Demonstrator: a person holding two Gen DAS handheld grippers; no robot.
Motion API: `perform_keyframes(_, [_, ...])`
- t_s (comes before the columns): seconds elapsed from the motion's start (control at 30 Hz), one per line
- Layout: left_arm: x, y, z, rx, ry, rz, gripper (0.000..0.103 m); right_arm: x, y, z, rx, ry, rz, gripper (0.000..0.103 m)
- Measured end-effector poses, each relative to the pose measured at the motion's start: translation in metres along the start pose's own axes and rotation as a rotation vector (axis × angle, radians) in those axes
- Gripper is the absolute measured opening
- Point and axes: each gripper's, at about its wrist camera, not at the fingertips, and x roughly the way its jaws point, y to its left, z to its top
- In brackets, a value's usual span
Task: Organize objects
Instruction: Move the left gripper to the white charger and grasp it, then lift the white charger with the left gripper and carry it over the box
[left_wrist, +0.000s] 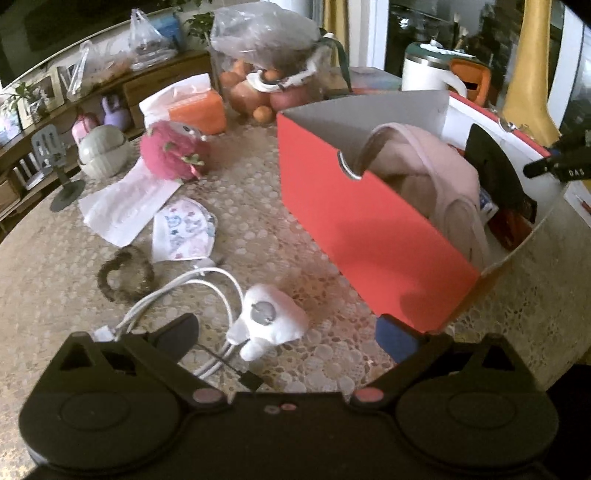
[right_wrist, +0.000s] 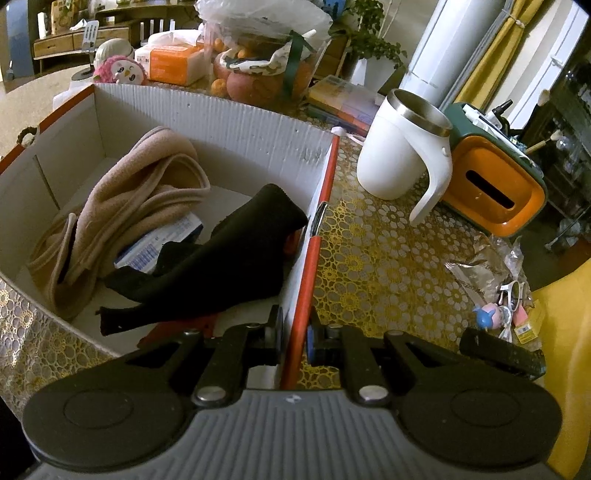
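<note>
Left gripper (left_wrist: 288, 332) is sitting nearest the lens, fingers spread wide, nothing pressing between them; small white plush (left_wrist: 271, 319) is lying on the table (left_wrist: 258, 206) between the tips, beside a white cable (left_wrist: 192, 291). Red box (left_wrist: 354, 221) is standing just right of it, pink cloth (left_wrist: 439, 184) inside. Right view: right gripper (right_wrist: 293, 341) is clamping together on the box's red-edged side wall (right_wrist: 314, 254). Black cloth (right_wrist: 229, 258) and the pink cloth (right_wrist: 147, 192) are lying inside; white mug (right_wrist: 399, 147) is standing outside, near the wall.

Box (left_wrist: 369, 229) on table (left_wrist: 55, 258); scarf (right_wrist: 140, 192) inside; cable (left_wrist: 207, 291), plush (left_wrist: 269, 325) left of box.
</note>
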Motion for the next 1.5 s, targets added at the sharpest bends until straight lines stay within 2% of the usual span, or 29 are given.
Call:
perform_keyframes(0.2, [0.022, 0.001, -0.001, -0.001, 0.016, 0.006, 0.097, 0.0, -0.001, 0.0, 0.002, 0.001, -0.003, 0.012])
perform_keyframes(0.47, [0.038, 0.009, -0.002, -0.025, 0.044, 0.025, 0.081, 0.0, -0.001, -0.001, 0.0, 0.0, -0.001, 0.012])
perform_keyframes(0.63, [0.043, 0.009, -0.005, -0.026, 0.061, 0.029, 0.079, 0.0, -0.001, -0.001, 0.002, 0.0, -0.001, 0.012])
perform_keyframes(0.7, [0.042, 0.011, -0.005, -0.038, 0.059, 0.02, 0.075, 0.0, -0.001, -0.001, 0.002, 0.0, -0.001, 0.012])
perform_keyframes(0.83, [0.041, 0.013, -0.003, -0.063, 0.053, 0.013, 0.058, 0.0, -0.001, -0.001, 0.002, 0.0, -0.001, 0.012])
perform_keyframes(1.2, [0.025, 0.017, 0.005, -0.107, 0.022, 0.013, 0.052, 0.0, 0.0, -0.001, 0.0, -0.001, -0.001, 0.012])
perform_keyframes(1.37, [0.003, 0.018, 0.015, -0.12, -0.013, 0.01, 0.052, 0.0, 0.0, -0.001, 0.0, -0.001, -0.002, 0.012])
perform_keyframes(1.5, [-0.022, 0.015, 0.031, -0.124, -0.063, -0.02, 0.052, 0.0, 0.0, -0.001, 0.001, -0.001, -0.001, 0.012])
